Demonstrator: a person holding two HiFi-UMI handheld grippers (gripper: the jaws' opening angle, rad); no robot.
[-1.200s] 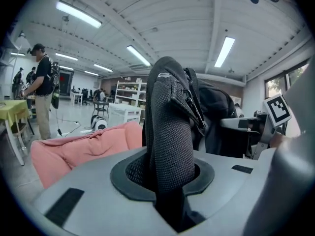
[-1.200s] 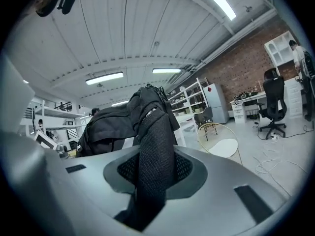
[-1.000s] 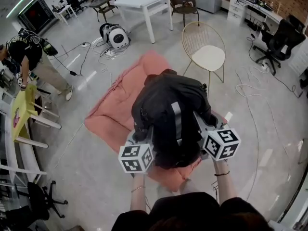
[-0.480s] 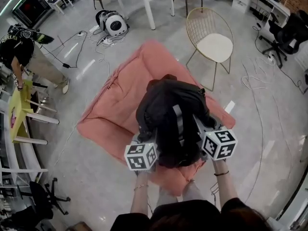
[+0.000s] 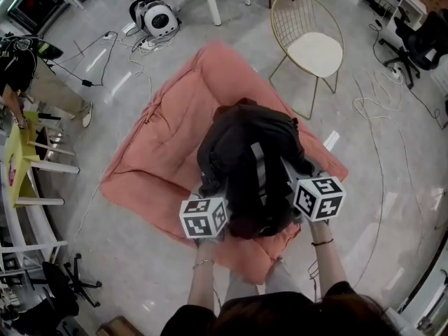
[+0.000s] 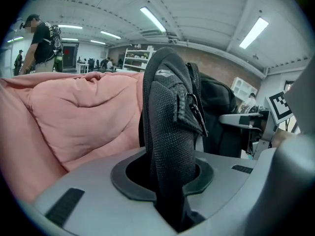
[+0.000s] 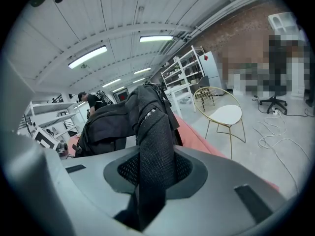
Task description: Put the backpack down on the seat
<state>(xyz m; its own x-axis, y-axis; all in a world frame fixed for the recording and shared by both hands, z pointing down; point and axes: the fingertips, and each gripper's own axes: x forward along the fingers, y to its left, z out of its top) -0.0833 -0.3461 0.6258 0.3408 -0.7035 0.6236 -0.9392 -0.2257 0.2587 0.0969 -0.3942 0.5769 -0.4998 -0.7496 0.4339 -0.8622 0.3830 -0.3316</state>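
Note:
A black backpack (image 5: pixel 248 161) hangs over the pink cushioned seat (image 5: pixel 171 142), held by both grippers at its near end. My left gripper (image 5: pixel 210 205) is shut on a black mesh shoulder strap (image 6: pixel 170 141) that runs up between its jaws. My right gripper (image 5: pixel 297 180) is shut on the other mesh strap (image 7: pixel 152 166). In the left gripper view the pink seat (image 6: pixel 74 117) fills the left side, close by. In the right gripper view the pack's body (image 7: pixel 106 127) lies to the left. Whether the pack touches the seat cannot be told.
A gold wire chair (image 5: pixel 311 44) with a white cushion stands at the back right. Cables (image 5: pixel 374 100) lie on the grey floor. A white machine (image 5: pixel 155 17) sits at the back. A person (image 5: pixel 17 68) stands by yellow furniture (image 5: pixel 21 159) at the left.
I have moved closer over the pink seat, which now shows more fully beneath the backpack. Both grippers keep their hold on the straps.

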